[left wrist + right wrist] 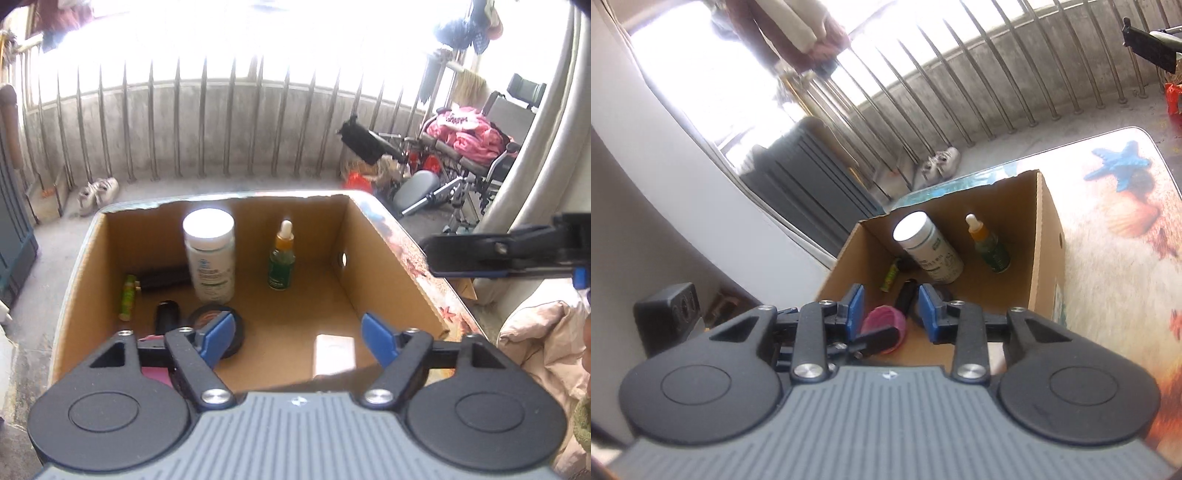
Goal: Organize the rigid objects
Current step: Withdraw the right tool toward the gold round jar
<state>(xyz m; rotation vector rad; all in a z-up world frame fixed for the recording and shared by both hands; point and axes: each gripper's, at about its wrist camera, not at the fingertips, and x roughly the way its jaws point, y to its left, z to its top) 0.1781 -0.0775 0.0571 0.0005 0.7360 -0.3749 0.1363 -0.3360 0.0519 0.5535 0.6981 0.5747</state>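
An open cardboard box (388,273) stands on a table with a seashell-print cloth (1108,280). Inside stand a white-capped bottle (210,254) and a green dropper bottle (282,258). A green tube (127,297), a dark case (162,277), a black object (167,317), a round tin (218,317), a pink object (882,323) and a small white box (334,354) lie on its floor. My left gripper (299,334) is open and empty over the box's near edge. My right gripper (892,314) is open and empty above the box; it also shows in the left wrist view (517,254).
A metal railing (207,122) runs along the balcony behind the table. A pair of shoes (98,194) lies on the floor by it. A wheelchair with pink clothes (469,140) stands at the right. A dark cabinet (809,173) stands at the left.
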